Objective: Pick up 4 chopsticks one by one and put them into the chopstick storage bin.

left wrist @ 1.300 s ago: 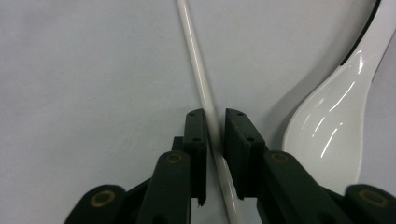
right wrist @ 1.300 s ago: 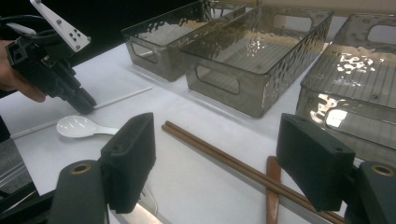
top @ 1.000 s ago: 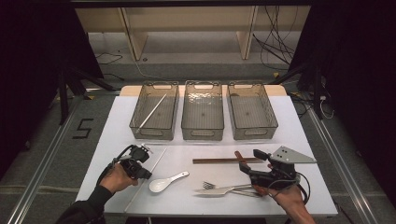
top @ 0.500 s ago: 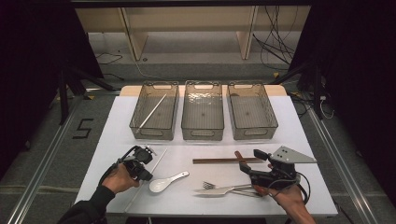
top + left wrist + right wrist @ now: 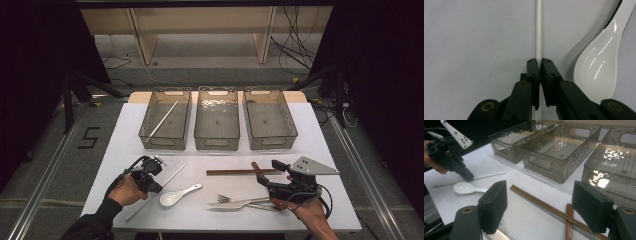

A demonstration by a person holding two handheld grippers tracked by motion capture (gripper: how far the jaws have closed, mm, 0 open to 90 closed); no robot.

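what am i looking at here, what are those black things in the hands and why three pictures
A person holds a two-jaw tool in each hand. The high view looks down on the white table; the other two pictures come from cameras riding on each tool.

The left tongs have just been closing and now pinch a thin white chopstick lying on the table beside a white ceramic spoon. The right tongs stand open above brown wooden chopsticks. Metal forks lie near them, three clear plastic bins behind.
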